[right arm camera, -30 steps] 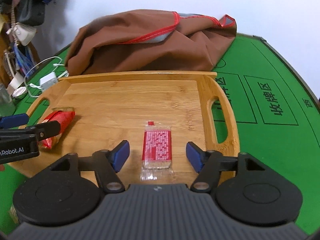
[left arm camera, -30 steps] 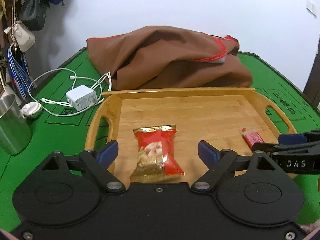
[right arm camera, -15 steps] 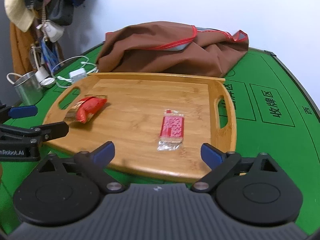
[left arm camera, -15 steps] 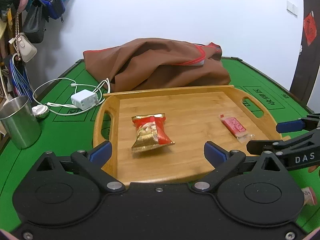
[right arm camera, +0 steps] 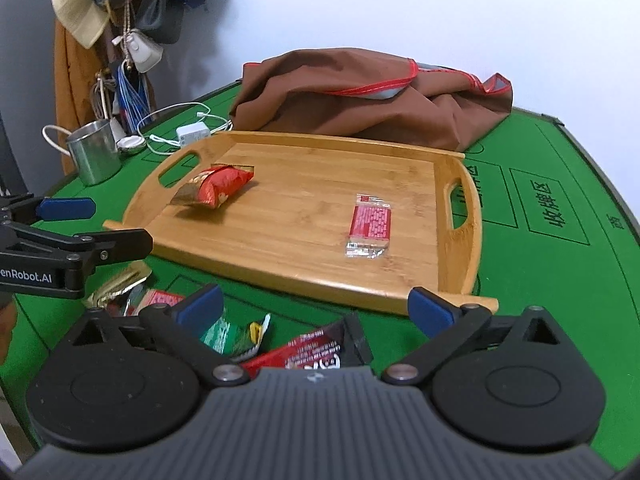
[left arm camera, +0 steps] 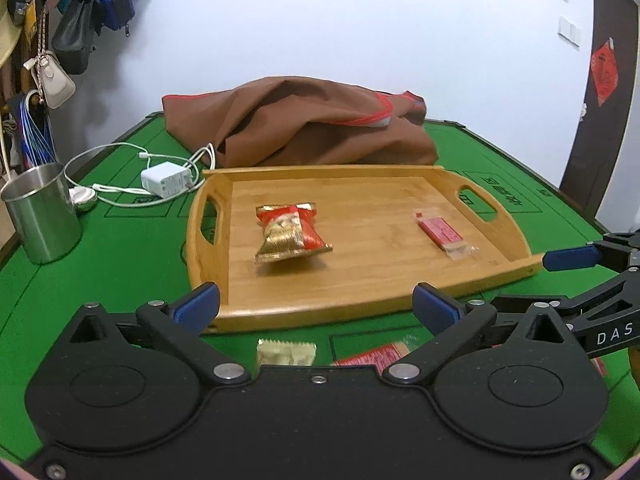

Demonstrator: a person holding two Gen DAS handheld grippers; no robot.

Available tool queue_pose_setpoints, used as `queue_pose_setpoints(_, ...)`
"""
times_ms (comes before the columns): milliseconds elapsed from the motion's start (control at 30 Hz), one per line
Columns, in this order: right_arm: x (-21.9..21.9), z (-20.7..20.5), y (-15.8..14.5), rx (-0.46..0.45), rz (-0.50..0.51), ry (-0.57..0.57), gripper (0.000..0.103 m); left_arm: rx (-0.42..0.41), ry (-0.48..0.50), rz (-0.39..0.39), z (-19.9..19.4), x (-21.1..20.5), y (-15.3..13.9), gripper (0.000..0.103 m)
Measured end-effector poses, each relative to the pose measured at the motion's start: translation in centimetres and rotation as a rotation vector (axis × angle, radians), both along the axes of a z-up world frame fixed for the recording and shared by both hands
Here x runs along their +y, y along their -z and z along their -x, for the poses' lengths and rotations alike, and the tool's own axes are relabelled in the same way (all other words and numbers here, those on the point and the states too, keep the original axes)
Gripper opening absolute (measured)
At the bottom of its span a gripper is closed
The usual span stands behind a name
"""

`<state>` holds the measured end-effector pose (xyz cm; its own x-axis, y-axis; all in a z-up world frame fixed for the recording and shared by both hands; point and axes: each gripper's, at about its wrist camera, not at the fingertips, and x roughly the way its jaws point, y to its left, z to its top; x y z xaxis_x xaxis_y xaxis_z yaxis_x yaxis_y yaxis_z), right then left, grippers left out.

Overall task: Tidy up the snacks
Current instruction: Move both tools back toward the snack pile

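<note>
A wooden tray lies on the green table. On it rest a red-and-gold snack bag at the left and a flat red packet at the right. My left gripper hovers before the tray's near edge, its jaws opening with nothing between them. My right gripper stands open and empty beside it. Loose snacks lie just under both: a pale gold packet, a green packet and a dark red wrapper, partly hidden by the gripper bodies.
A crumpled brown cloth bag lies behind the tray. A steel cup and a white charger with its cable sit at the left. Bags and a hat hang on the left wall. Green felt stretches to the right of the tray.
Both grippers have drawn back from the tray and spread their jaws wider. The snack bag and the red packet stay lying on the tray. Loose snacks in front of the tray came into view.
</note>
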<state>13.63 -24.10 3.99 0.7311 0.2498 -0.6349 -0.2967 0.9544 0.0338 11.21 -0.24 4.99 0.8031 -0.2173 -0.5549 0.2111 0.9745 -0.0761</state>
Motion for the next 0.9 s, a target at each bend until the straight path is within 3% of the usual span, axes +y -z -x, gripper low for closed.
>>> queue_pose_setpoints(467,-0.7,3.5,1.0,-0.032,0.048,0.015,0.103,-0.005,-0.004,0.003,3.1,0.7,1.1,0.103)
queue_pose_setpoints(900,-2.1,5.2,2.6,-0.003,0.094,0.043,0.103,0.021,-0.026,-0.016,4.2,1.8,2.4,0.103)
